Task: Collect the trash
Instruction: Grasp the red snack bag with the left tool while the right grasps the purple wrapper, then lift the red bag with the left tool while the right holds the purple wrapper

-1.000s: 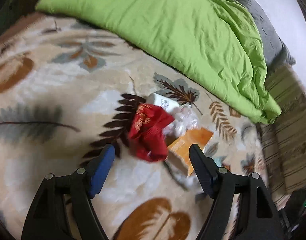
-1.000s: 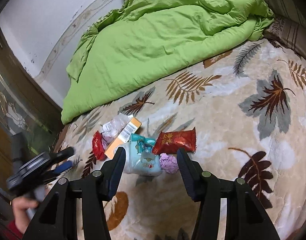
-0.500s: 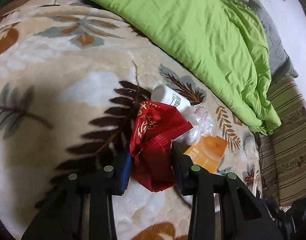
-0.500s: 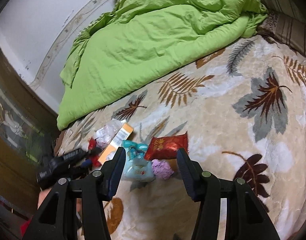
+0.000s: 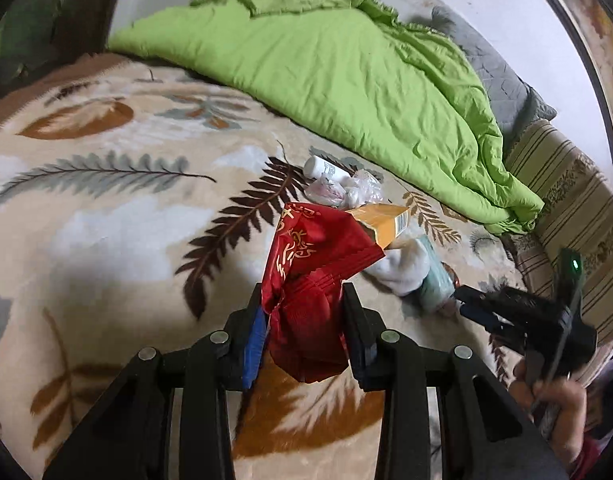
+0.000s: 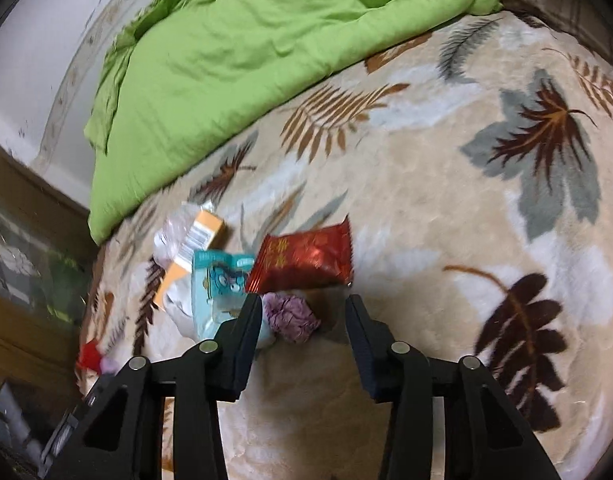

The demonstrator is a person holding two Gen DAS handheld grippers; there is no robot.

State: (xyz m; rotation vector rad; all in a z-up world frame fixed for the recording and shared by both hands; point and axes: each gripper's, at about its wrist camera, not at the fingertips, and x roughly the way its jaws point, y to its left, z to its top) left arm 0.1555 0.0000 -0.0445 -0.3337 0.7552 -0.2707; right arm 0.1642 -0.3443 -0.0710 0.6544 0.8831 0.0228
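Observation:
My left gripper is shut on a crumpled red wrapper and holds it above the leaf-patterned blanket. Behind it lie an orange carton, a clear plastic bag, a white bottle and a teal packet. My right gripper is open, low over the blanket, with a purple crumpled wad between its fingers. Just beyond lie a red snack packet, the teal packet and the orange carton. The right gripper also shows in the left wrist view.
A green duvet covers the far side of the bed. A striped pillow lies at the right edge in the left wrist view. A dark wooden frame borders the bed on the left in the right wrist view.
My left gripper closed on the red wrapper and lifted it off the blanket. My right gripper moved forward and down onto the trash pile, around the purple wad.

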